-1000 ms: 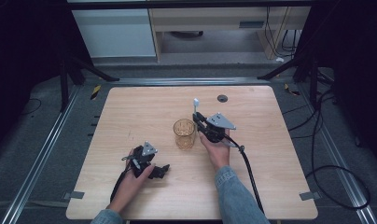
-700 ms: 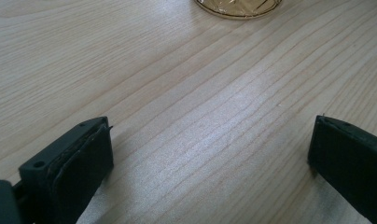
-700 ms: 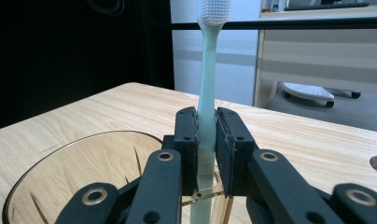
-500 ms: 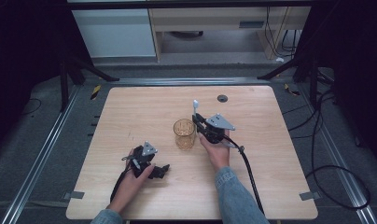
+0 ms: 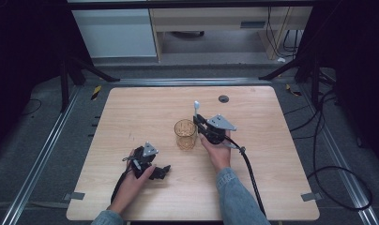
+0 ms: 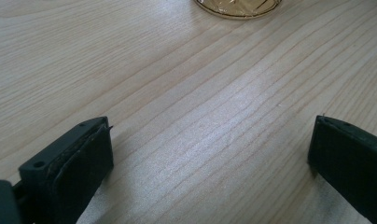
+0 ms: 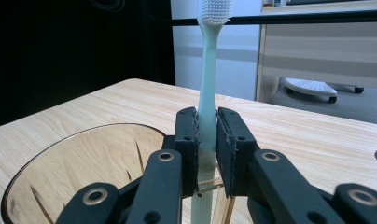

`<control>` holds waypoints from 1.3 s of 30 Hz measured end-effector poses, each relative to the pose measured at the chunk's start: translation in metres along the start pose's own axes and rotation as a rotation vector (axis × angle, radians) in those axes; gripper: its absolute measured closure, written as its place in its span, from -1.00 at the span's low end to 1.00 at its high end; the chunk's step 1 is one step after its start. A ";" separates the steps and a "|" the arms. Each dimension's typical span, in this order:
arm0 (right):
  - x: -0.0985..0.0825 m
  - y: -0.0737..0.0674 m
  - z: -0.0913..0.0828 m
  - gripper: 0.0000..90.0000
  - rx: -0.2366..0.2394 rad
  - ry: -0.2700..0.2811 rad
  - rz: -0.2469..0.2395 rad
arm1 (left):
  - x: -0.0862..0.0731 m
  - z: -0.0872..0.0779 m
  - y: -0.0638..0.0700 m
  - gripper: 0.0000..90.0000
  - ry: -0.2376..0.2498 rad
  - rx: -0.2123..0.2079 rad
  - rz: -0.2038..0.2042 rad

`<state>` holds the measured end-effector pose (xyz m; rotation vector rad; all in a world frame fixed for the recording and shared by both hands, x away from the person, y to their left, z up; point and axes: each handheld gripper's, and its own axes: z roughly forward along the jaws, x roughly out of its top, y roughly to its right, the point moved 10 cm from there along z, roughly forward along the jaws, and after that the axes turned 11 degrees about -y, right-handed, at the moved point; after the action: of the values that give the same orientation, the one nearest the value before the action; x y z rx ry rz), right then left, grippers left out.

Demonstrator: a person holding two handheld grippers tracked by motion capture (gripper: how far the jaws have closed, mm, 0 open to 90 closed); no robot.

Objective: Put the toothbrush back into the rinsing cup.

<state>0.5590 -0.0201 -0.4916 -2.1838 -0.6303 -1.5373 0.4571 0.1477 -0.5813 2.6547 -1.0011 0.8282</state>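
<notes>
Toothbrush (image 7: 208,112) handle's lower end hidden behind right gripper (image 7: 206,140) pads; bristle head cut by top edge. Amber glass (image 6: 238,6) cut off at top edge in the left gripper view.

Light wood table (image 5: 131,112) with rounded corners – small dark round hole (image 5: 223,98) near its far edge. Grey floor around it, metal rails (image 5: 42,154) along both sides, black cables (image 5: 337,187) looping on the right. Behind – white cabinet (image 5: 115,33), beige shelf unit (image 5: 211,23), black stand legs (image 5: 84,65).
</notes>
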 end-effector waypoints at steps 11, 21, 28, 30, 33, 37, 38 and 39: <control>0.000 0.001 0.000 0.70 0.003 -0.005 0.005 | 0.000 0.000 0.000 -1.00 0.000 0.000 0.000; 0.004 0.001 -0.002 0.64 0.003 0.006 0.014 | 0.000 0.000 0.000 -1.00 0.000 0.000 0.000; 0.010 -0.001 -0.006 0.61 0.002 0.010 0.003 | 0.000 0.000 0.000 -1.00 0.000 0.000 0.000; 0.012 -0.002 -0.007 0.60 0.003 0.010 0.001 | 0.000 0.000 0.000 -1.00 0.000 0.000 0.000; 0.015 -0.002 -0.009 0.58 0.004 0.013 -0.002 | 0.000 0.000 0.000 -1.00 -0.001 0.000 0.000; 0.018 -0.004 -0.013 0.56 0.006 0.008 -0.008 | 0.000 0.000 0.000 -1.00 0.002 -0.001 -0.002; 0.019 -0.004 -0.014 0.55 0.004 0.007 -0.012 | 0.000 0.000 0.000 -1.00 0.001 0.000 -0.001; 0.019 -0.004 -0.015 0.54 0.004 0.005 -0.016 | 0.000 0.000 0.000 -1.00 0.000 0.000 -0.001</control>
<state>0.5510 -0.0222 -0.4685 -2.1771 -0.6506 -1.5478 0.4571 0.1476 -0.5813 2.6546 -1.0001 0.8284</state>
